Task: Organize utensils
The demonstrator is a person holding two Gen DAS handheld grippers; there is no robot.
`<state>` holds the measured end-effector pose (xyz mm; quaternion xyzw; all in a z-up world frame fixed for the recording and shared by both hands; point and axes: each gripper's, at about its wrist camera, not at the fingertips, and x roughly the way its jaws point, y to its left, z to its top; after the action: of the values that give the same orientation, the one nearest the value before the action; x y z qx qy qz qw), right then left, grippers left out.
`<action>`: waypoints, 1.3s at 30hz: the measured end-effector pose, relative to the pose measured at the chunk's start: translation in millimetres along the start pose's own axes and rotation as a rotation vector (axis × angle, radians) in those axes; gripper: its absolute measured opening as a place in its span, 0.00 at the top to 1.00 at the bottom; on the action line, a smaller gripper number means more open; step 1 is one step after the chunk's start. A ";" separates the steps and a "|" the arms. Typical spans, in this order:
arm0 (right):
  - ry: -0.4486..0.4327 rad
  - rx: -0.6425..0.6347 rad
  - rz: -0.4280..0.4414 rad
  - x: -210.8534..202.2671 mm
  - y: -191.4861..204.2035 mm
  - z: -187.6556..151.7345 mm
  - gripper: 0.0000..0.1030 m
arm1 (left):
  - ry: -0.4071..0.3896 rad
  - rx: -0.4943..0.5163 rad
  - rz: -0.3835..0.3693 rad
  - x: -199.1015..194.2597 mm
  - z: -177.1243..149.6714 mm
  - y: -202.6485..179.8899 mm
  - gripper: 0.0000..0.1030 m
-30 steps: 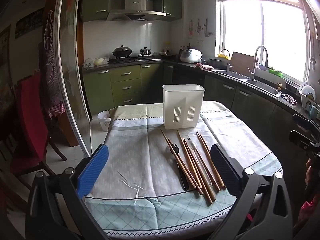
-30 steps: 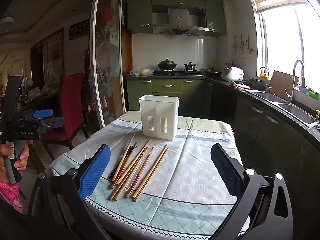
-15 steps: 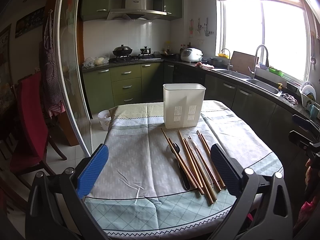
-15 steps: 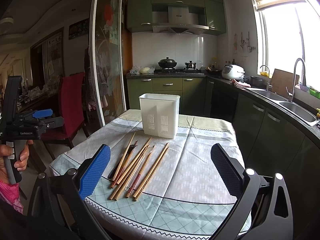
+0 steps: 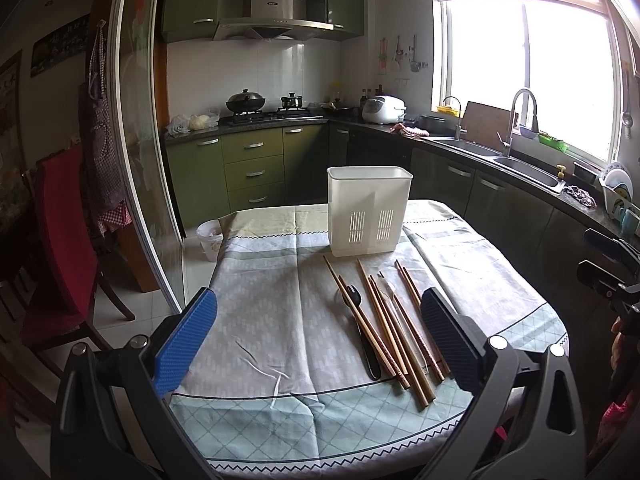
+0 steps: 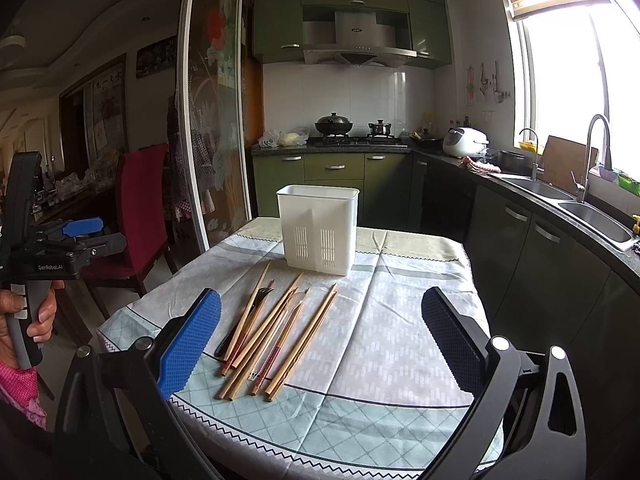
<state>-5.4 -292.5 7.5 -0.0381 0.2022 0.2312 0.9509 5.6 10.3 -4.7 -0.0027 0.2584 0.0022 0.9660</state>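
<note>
A white slotted utensil holder [image 5: 369, 210] [image 6: 319, 229] stands upright at the far middle of the table. In front of it lie several wooden chopsticks [image 5: 384, 322] [image 6: 280, 334], a black fork [image 5: 362, 332] [image 6: 256, 312] and a clear utensil among them. My left gripper [image 5: 320, 336] is open and empty, above the table's near edge with the chopsticks by its right finger. My right gripper [image 6: 320, 338] is open and empty, the chopsticks lying between its fingers. The left gripper also shows at the left of the right wrist view [image 6: 86, 236].
The table wears a grey and pale-green patterned cloth [image 5: 260, 320] [image 6: 400, 344]. A red chair [image 5: 64, 248] and a glass sliding door [image 5: 136, 160] stand to the left. A small bin [image 5: 210, 238] sits on the floor. Green cabinets and a sink counter [image 5: 500, 160] run behind and right.
Both views have shifted very slightly; the utensils and holder have not moved, and both grippers stay open.
</note>
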 end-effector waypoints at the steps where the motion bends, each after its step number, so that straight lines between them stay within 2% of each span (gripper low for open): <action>1: -0.001 0.000 -0.001 -0.1 0.0 0.0 0.04 | 0.000 0.000 0.000 0.6 0.0 0.7 0.06; 39: 0.008 0.011 -0.002 1.2 -1.9 1.5 0.04 | 0.001 0.005 0.011 -1.6 -1.2 -0.1 0.06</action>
<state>-3.0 -293.5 8.3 -0.0338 0.2070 0.2288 0.9506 3.6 10.1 -5.0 0.0011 0.2589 0.0067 0.9659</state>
